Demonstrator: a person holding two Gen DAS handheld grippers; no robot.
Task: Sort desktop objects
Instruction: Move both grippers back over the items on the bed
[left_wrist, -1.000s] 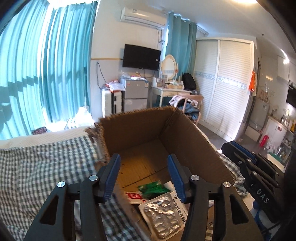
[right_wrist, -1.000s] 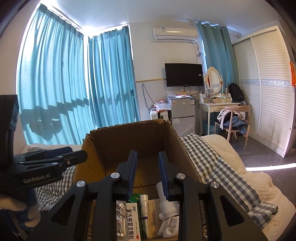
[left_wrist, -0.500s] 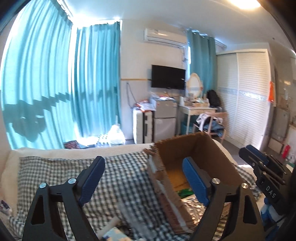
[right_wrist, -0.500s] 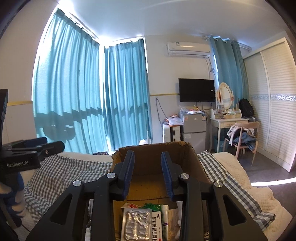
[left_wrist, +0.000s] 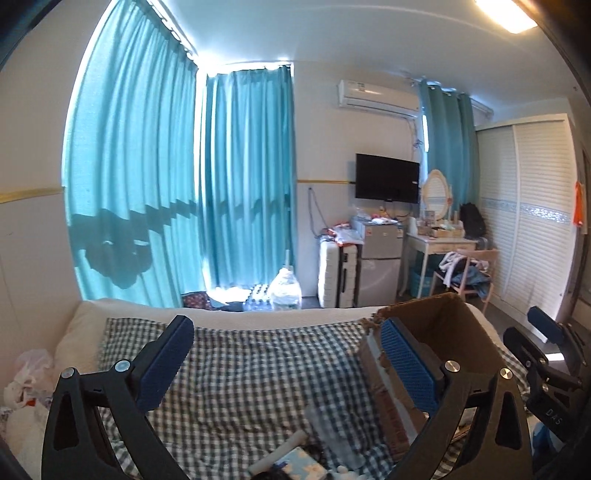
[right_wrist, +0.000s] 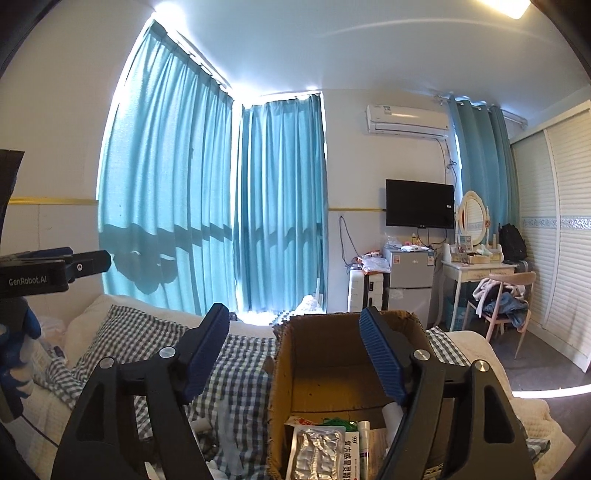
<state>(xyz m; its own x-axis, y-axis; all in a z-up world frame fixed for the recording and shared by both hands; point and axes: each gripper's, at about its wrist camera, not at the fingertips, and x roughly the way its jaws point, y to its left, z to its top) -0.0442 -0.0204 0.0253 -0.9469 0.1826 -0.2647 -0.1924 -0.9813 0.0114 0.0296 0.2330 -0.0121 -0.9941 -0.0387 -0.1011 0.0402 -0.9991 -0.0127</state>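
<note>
A brown cardboard box (right_wrist: 332, 354) stands on the checked cloth (right_wrist: 243, 369); it also shows at the right of the left wrist view (left_wrist: 454, 325). Inside lie a silver blister pack (right_wrist: 316, 450), a medicine box (right_wrist: 351, 458), a white tube (right_wrist: 364, 439) and a green packet (right_wrist: 336, 421). My right gripper (right_wrist: 295, 332) is open and empty, above the box's left wall. My left gripper (left_wrist: 284, 343) is open and empty, over the cloth left of the box. Loose items, blurred, lie below it: a white stick (left_wrist: 280, 454) and a light blue pack (left_wrist: 303, 465).
The cloth (left_wrist: 258, 369) covers a cream bed. A plastic bag (left_wrist: 26, 373) lies at the left edge. The right gripper's body (left_wrist: 546, 369) is at the far right of the left wrist view, the left gripper's (right_wrist: 37, 273) at the far left of the right wrist view. Curtains and furniture stand behind.
My left gripper has swung left, off the box and over the cloth, and opened wider. My right gripper has risen, shifted left and opened from nearly shut.
</note>
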